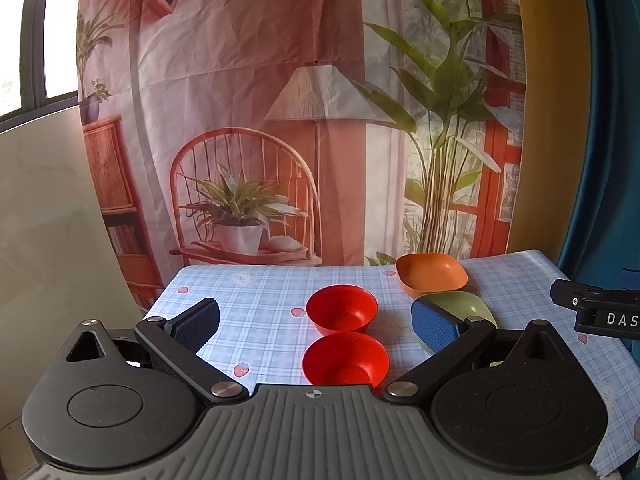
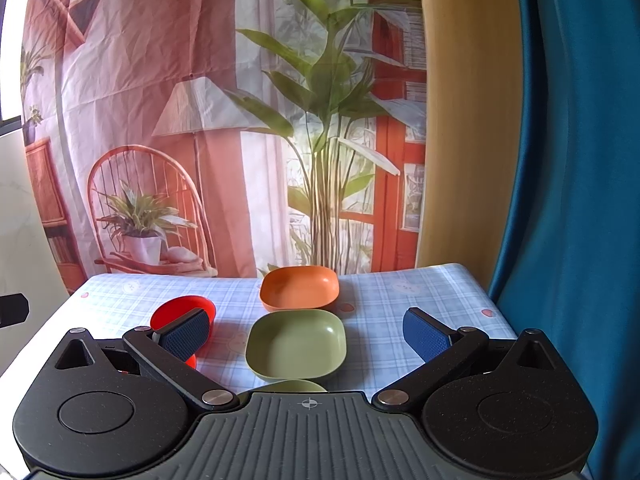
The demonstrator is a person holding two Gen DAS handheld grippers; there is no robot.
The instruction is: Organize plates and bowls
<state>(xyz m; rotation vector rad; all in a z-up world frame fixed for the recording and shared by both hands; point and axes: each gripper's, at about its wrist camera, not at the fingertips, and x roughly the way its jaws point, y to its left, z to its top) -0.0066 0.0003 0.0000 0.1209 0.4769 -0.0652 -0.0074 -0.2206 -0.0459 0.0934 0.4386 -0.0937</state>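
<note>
Left gripper (image 1: 316,322): fingers spread wide, nothing between the pads, hovering above the table (image 1: 256,292). Two red bowls (image 1: 342,307) sit between the fingers, one ahead of the other. The near red bowl (image 1: 346,359) touches the far one's wall and is partly cut off by the gripper body. Just past the right pad (image 1: 434,328), a green dish (image 1: 460,306) peeks out, mostly hidden behind that pad. Orange dish (image 1: 431,273) is beyond the right fingertip, touching the green one at the rim.

Right gripper (image 2: 306,334): fingers also spread wide, holding nothing. Green dish (image 2: 296,345) is centred between the fingers, upright on the table (image 2: 400,292). Orange dish (image 2: 299,287) is straight ahead, past the fingertips, touching or nearly touching the green rim; can't tell which. A second green rim (image 2: 288,385) shows at the gripper body edge, just behind the first, mostly hidden. Red bowl (image 2: 182,308) sits behind the left pad (image 2: 186,338), partly covered by it.

The right gripper's black edge (image 1: 592,312) is visible off to the right of the left gripper's fingers, well apart from the bowls.
</note>
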